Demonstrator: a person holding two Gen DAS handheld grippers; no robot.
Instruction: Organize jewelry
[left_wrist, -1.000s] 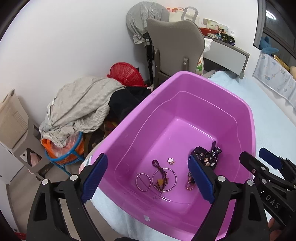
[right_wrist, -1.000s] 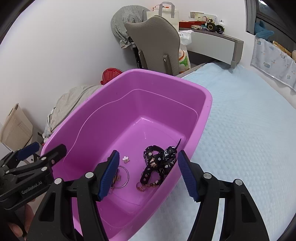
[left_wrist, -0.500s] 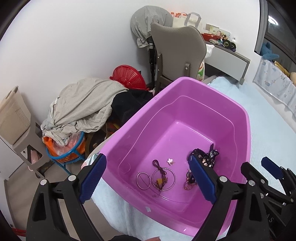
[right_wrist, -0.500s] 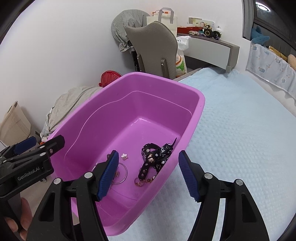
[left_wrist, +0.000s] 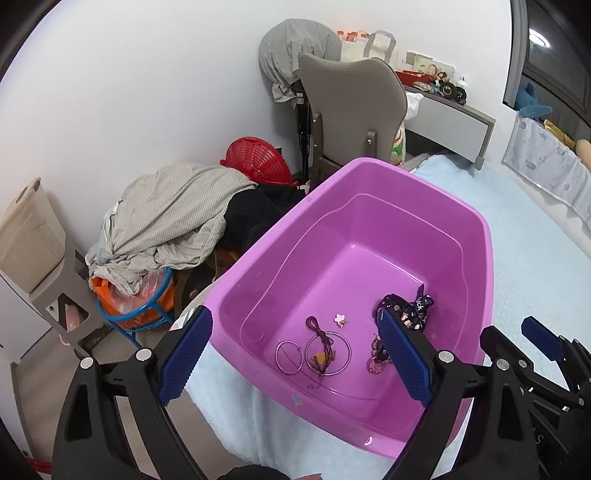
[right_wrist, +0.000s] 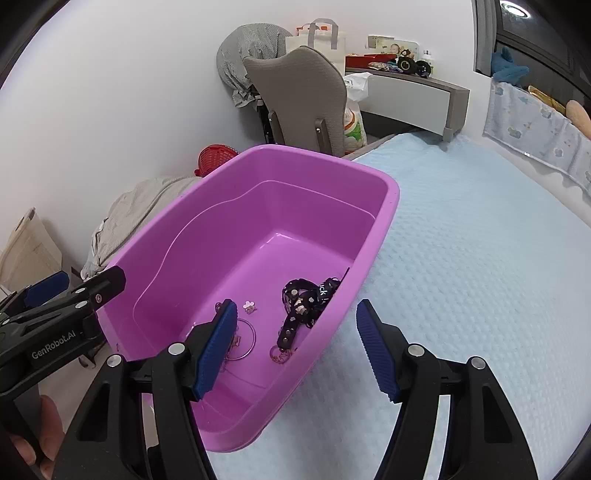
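Both claws pulled back, spread wide, jewelry (left_wrist: 325, 347) beyond in tub (left_wrist: 369, 173)

my work surface is the bed (right_wrist: 480, 258), covered in a pale blue quilted spread with a waffle-like texture. directly on it sits one purple plastic tub (right_wrist: 384, 206), placed at the bed's near left corner, its long side running along the edge where the spread (left_wrist: 258, 417) drops toward the floor. to the right of the tub the blue cover lies flat and reaches back to the far end, near a grey shelf.
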